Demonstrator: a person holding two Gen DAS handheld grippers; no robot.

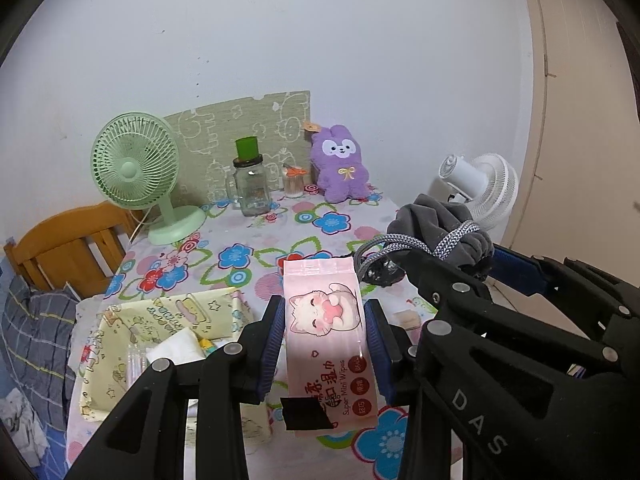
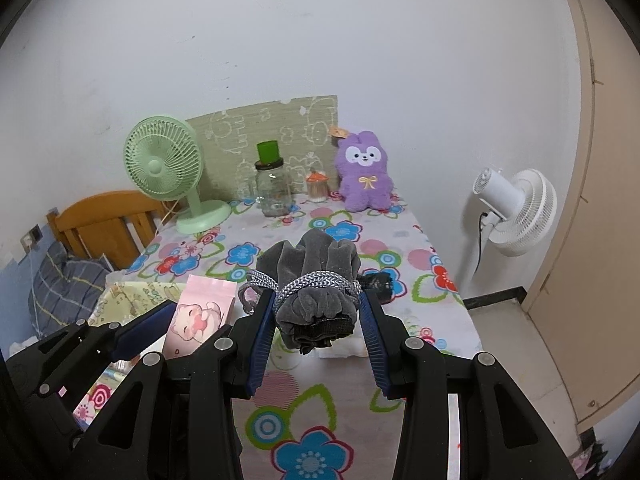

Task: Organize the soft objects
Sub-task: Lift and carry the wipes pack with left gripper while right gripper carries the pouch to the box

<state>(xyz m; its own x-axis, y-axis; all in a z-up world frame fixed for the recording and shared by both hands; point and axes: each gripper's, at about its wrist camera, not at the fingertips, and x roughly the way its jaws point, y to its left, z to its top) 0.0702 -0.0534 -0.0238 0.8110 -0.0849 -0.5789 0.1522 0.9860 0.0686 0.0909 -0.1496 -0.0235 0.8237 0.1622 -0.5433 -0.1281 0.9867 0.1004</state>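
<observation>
Left tongs grasp my pink wipes pack, right tongs grasp grey pouch, purple plush at 12 o'clock on desk.

A floral table stands against a pale wall. At the table's far edge, a green patterned board leans on the wall. In front of the board stands a glass jar with a green cup on its lid. Left of the jar is a green fan; right of the jar is a small tub of cotton swabs. Off the table's left side are a wooden headboard and a plaid pillow. Off the table's right side, on the floor, stands a white fan, near a beige door.
</observation>
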